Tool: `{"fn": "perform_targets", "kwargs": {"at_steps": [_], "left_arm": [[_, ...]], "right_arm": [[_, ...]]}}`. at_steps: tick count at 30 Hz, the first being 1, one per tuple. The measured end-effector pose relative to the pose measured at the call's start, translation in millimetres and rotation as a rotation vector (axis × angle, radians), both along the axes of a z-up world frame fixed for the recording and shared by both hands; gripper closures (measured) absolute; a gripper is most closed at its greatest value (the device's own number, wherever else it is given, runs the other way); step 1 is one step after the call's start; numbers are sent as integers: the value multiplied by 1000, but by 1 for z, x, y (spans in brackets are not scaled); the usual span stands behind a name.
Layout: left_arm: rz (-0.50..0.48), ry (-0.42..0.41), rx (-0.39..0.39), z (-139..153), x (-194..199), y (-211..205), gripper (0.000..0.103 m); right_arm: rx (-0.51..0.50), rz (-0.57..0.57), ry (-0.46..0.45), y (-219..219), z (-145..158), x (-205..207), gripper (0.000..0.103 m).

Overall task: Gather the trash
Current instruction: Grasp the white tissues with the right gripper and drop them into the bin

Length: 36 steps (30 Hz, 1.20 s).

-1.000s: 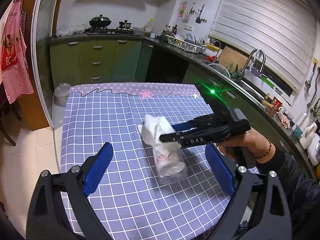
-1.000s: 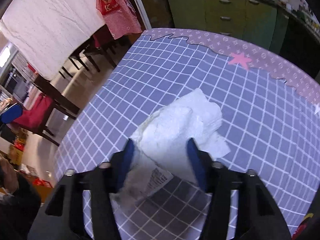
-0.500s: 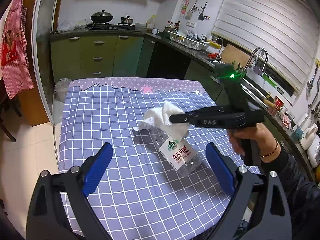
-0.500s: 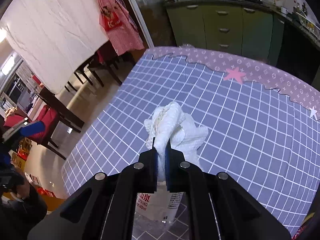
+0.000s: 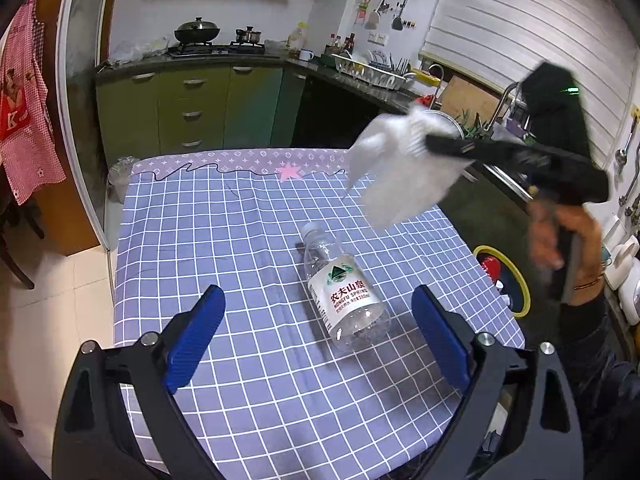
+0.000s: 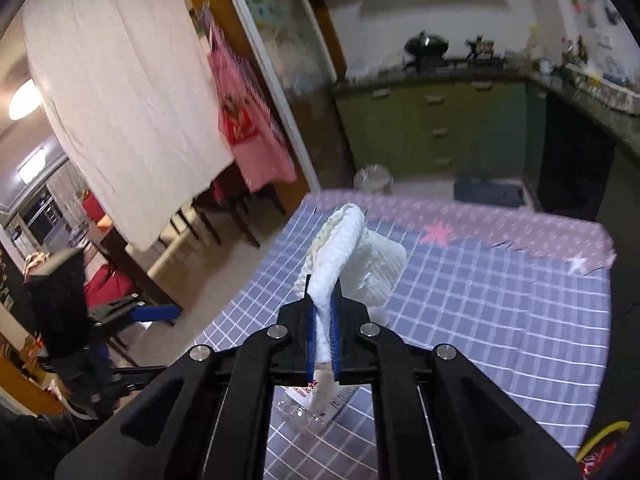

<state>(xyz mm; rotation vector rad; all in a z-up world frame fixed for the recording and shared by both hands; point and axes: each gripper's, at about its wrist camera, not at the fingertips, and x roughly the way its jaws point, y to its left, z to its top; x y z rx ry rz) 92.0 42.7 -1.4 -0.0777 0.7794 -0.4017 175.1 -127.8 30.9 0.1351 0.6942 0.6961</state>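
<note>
Our right gripper (image 6: 323,322) pinches the soft, light paper towel (image 6: 352,256); our left gripper (image 5: 316,340) is wide open, empty. Grasp the slippery bottle (image 5: 346,292) mid-body.

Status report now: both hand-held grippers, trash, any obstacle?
Right hand-held gripper shut on crumpled white paper towel, lifted. Left hand-held gripper open, empty. Clear plastic water bottle lying on checked tablecloth. Nothing blocking.

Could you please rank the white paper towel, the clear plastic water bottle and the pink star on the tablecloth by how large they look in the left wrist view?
1. White paper towel, though it is lifted off the table and blurred, so its lead over the bottle is unsure.
2. Clear plastic water bottle.
3. Pink star, smallest.
</note>
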Motion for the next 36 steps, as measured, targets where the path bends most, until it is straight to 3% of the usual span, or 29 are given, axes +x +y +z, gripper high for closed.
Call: {"fn": "perform_targets", "kwargs": {"at_steps": [7,12,19,24,27,30,33,34,35,36], "left_arm": [[-32,-7,-5,-3,21,-19,11],[-57,-70,-56,1,50,-37,11],[-67,-171,-70,1,97,-61,11],[-76,-138,-109,-15,112,-64,11],[-80,-109,-100,-22,118,-66,11],[-87,-86,-76,-27,121,-68,11],[-99,-69,-43,-30,118,-73,11],[-104,-68,-27,-31,117,-76,10],[-108,-67,-12,-31,116,-78,10],[-109,-66,-1,-31,115,-78,8]], "right_arm": [[-12,-221,-96,-99,27,-59,96],[-49,-440,-66,-185,18,-94,96],[-78,-719,60,-293,-24,-123,96],[-115,-847,164,-345,-65,-137,96],[-157,-913,236,-368,-95,-136,96],[-138,-946,313,-384,-128,-134,95],[-165,-975,386,-392,-156,-131,81],[-190,-982,408,-394,-164,-129,61],[-208,-997,409,-396,-169,-131,50],[-223,-1004,405,-393,-170,-132,50]]}}
